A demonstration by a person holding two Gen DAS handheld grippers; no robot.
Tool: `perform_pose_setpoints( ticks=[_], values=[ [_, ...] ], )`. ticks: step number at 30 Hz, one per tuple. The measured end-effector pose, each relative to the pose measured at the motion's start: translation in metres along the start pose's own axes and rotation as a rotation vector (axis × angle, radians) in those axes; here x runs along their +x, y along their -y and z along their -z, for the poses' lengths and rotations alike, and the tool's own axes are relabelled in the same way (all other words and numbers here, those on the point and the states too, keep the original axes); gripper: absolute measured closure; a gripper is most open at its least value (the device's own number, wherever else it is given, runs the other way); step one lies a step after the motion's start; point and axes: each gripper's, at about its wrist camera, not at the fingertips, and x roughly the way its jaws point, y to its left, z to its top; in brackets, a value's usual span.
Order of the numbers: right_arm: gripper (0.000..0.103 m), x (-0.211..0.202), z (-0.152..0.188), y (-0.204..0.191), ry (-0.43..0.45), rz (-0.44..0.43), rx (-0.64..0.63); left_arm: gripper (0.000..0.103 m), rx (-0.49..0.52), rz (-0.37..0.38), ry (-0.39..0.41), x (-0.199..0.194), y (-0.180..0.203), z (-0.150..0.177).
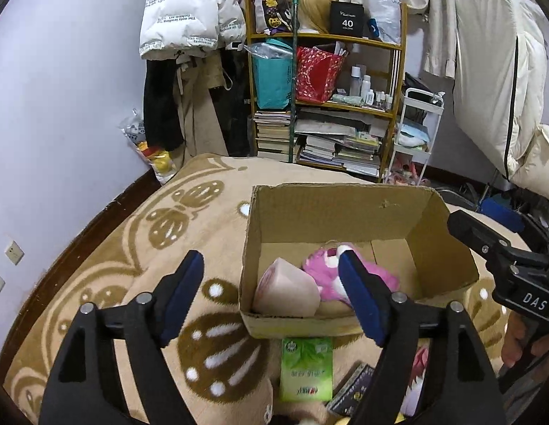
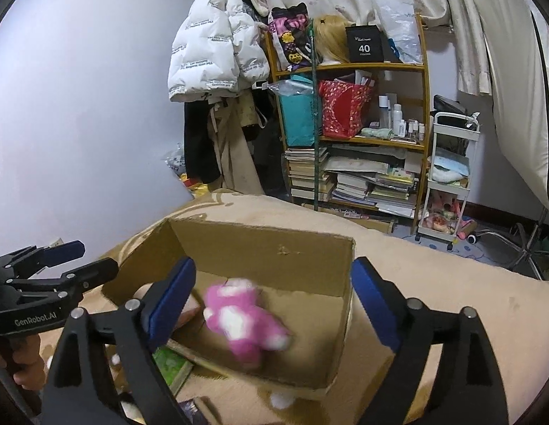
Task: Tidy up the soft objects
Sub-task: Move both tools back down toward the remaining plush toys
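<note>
Inside the cardboard box (image 2: 239, 248), a pink and white plush toy (image 2: 244, 322) lies on the floor of the box, blurred in the right wrist view, so whether it has quite settled is hard to say. Beside it, against the box's near wall, rests a pale pink roll (image 1: 288, 292) of soft material, touching the toy in the left wrist view. The right gripper (image 2: 271, 304) hangs over the box with its blue pads spread wide, one on either side of the toy but well clear of it, holding nothing. The left gripper (image 1: 274, 297) is also wide apart and empty, poised above the near edge of the box, with the roll and the toy visible between its fingers. The box sits on a tan blanket (image 1: 189, 219) with a brown and white pattern. Just in front of the box lie a green packet (image 1: 306, 368) and some flat printed items. Beyond the blanket stand a wooden shelf (image 1: 327, 40) crowded with books, bags and bottles, a white puffer jacket (image 1: 182, 10) hanging beside it, and a small white trolley (image 2: 448, 177).
</note>
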Motion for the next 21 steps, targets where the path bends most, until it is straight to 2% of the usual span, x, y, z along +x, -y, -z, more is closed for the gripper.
perform_pose_setpoints(
  ticks=[3,14,18,21],
  values=[
    [0.001,-0.01,0.0,-0.004,0.0,0.006,-0.006,0.018,0.01,-0.003,0.009,-0.014,0.001,0.002],
    [0.0,-0.061,-0.001,-0.007,0.0,0.004,0.04,0.003,-0.003,-0.065,0.011,-0.068,-0.007,0.015],
    [0.0,-0.077,0.001,-0.004,-0.035,-0.01,0.101,0.003,-0.025,-0.048,-0.025,-0.081,-0.009,0.018],
    [0.0,-0.086,0.005,-0.005,-0.044,-0.005,0.094,0.003,-0.019,-0.053,-0.047,-0.086,-0.008,0.023]
  ],
)
